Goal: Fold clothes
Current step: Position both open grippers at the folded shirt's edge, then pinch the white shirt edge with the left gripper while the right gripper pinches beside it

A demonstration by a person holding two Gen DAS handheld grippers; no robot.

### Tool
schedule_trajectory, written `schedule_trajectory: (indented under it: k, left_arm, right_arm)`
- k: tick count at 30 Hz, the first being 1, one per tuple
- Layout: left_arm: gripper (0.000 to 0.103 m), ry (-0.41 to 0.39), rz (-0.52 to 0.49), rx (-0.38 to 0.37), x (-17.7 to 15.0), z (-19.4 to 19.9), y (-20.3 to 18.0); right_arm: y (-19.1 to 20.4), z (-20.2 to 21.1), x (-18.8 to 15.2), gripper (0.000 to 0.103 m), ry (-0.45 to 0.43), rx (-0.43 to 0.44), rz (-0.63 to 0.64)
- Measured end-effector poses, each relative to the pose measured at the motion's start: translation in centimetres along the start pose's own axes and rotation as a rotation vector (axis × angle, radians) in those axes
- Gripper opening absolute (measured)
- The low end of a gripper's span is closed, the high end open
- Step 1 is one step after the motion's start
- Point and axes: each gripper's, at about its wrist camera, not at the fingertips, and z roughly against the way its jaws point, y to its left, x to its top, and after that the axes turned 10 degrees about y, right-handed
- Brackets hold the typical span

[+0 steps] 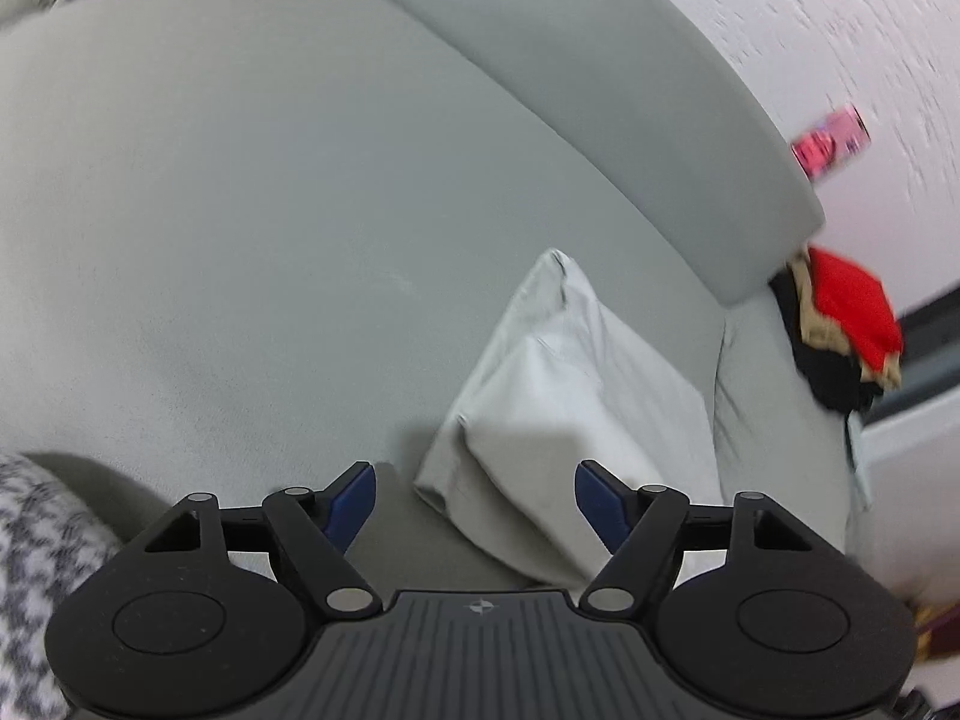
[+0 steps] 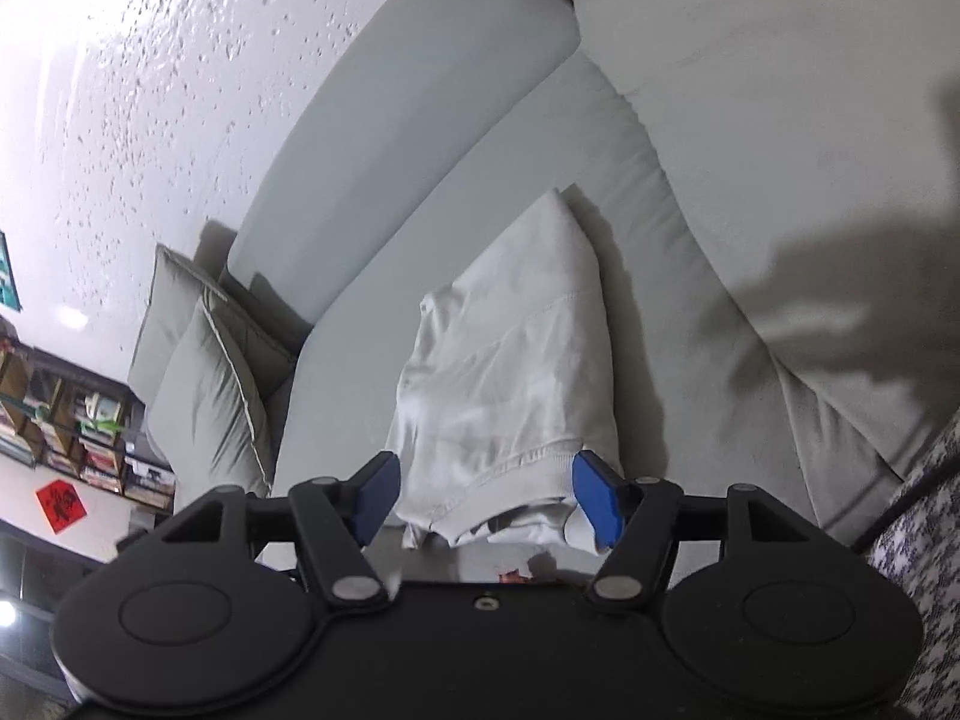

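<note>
A folded white garment [image 1: 564, 396] lies on the grey sofa seat [image 1: 240, 240]. My left gripper [image 1: 477, 501] hovers open over its near left corner, and the blue pads [image 1: 354, 498] touch nothing. In the right wrist view the same garment [image 2: 510, 360] stretches away from me, ribbed hem [image 2: 522, 468] nearest. My right gripper [image 2: 486, 498] straddles that hem end with its jaws apart. The cloth fills the gap between the pads [image 2: 597, 501], which stand at its edges without visibly squeezing it.
The sofa's back cushion [image 1: 600, 90] runs along a speckled white wall. A pile of red and black clothes [image 1: 846, 324] sits at the sofa's end. Two grey pillows [image 2: 204, 372] lean at the other end, before a bookshelf [image 2: 72, 432]. Houndstooth fabric [image 2: 924, 510] lies close by.
</note>
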Motion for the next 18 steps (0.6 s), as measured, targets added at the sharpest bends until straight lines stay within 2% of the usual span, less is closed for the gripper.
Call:
schedule_trajectory:
  k: [4,8,15,16,18]
  left_arm:
    - [0.07,0.059,0.096,-0.102,0.4,-1.4,2.2]
    - [0.072,0.11,0.136,-0.199,1.1,-3.1,3.0]
    - [0.073,0.171,0.039,-0.165,3.8,-4.9,1.1]
    - [0.07,0.18,0.026,-0.165,4.1,-5.1,1.0]
    - [0.052,0.2,0.003,-0.149,4.5,-5.6,0.6]
  right_arm:
    - [-0.2,-1.0,0.2,0.062,0.021,-0.003,-0.016]
    - [0.2,-1.6,0.5,0.062,0.026,-0.004,0.001]
    - [0.8,-1.5,0.9,0.062,0.008,0.005,0.013]
    - [1.0,-1.3,0.9,0.062,0.002,0.01,0.025]
    - [1.7,-1.1,0.9,0.062,-0.008,0.011,0.059]
